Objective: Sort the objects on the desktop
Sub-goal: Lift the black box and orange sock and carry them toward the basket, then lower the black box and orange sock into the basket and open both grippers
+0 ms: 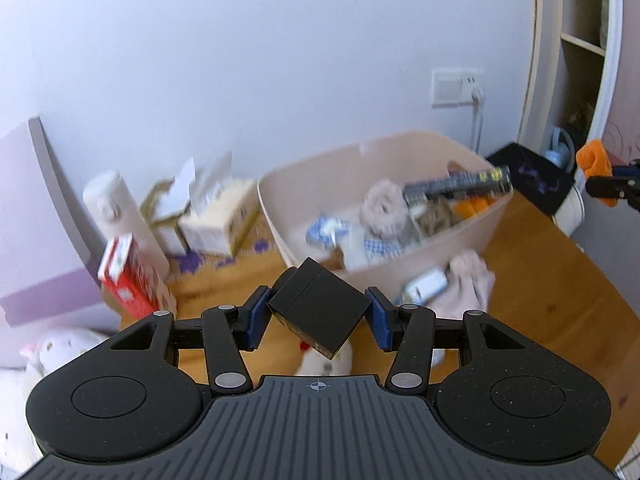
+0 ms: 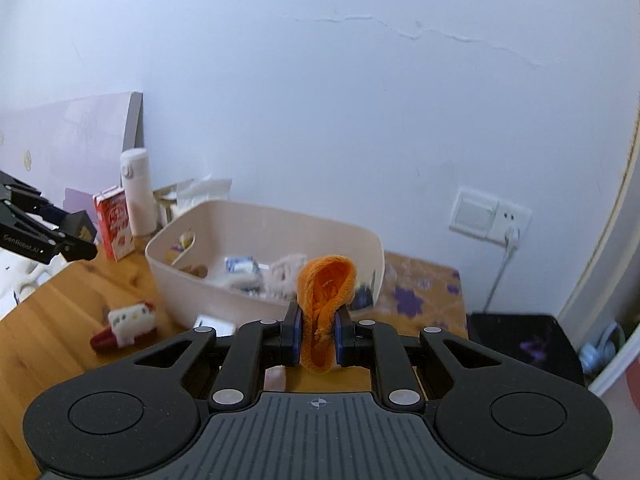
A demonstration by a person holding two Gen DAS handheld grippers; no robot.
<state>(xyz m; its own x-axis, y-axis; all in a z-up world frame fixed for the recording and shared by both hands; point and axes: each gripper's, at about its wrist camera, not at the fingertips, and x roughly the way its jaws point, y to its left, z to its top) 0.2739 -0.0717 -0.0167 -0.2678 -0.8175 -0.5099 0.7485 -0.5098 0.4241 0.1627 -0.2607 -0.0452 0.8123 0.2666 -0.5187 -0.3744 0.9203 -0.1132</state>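
Observation:
My left gripper (image 1: 318,318) is shut on a small black box (image 1: 318,308), held tilted above the wooden desk, in front of the beige storage bin (image 1: 476,236). The bin holds several items: fluffy cloths, a dark long box, blue-checked packets. My right gripper (image 2: 317,332) is shut on an orange scrunchie (image 2: 326,292) and holds it in front of the bin (image 2: 176,280), above the desk. The right gripper with the orange scrunchie shows at the far right of the left wrist view (image 1: 604,184). The left gripper with the box shows at the left of the right wrist view (image 2: 76,236).
A red milk carton (image 2: 114,226), a white bottle (image 2: 136,192) and tissue boxes (image 1: 216,220) stand at the back left by the wall. A red-and-white plush clip (image 2: 126,324) and a pink cloth (image 1: 472,280) lie on the desk (image 2: 52,320). A black box (image 2: 524,344) sits at the right.

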